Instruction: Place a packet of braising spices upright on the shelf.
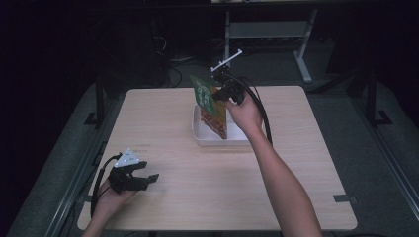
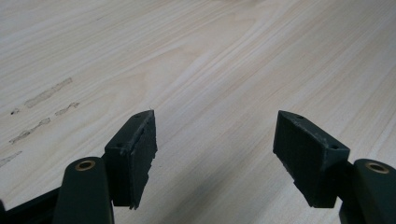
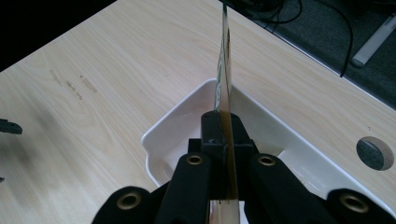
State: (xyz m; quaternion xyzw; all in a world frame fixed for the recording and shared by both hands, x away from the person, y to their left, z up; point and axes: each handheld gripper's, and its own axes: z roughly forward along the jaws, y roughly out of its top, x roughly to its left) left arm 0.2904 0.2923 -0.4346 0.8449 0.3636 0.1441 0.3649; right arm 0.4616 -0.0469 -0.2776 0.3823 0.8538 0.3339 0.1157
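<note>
The right gripper (image 3: 223, 140) is clamped tight on the edge of a flat green and red snack packet (image 1: 211, 106), holding it upright and tilted above a white plastic tray (image 1: 197, 132) at the middle of the wooden table (image 1: 296, 163). The packet's lower end dips into the tray, which looks otherwise empty; setting it down and letting go seem to remain. The left gripper (image 2: 215, 154) rests near the table's front corner, jaws wide apart, holding nothing.

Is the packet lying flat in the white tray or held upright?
Upright: the right gripper clamps the packet edge-on, above the white tray.
</note>
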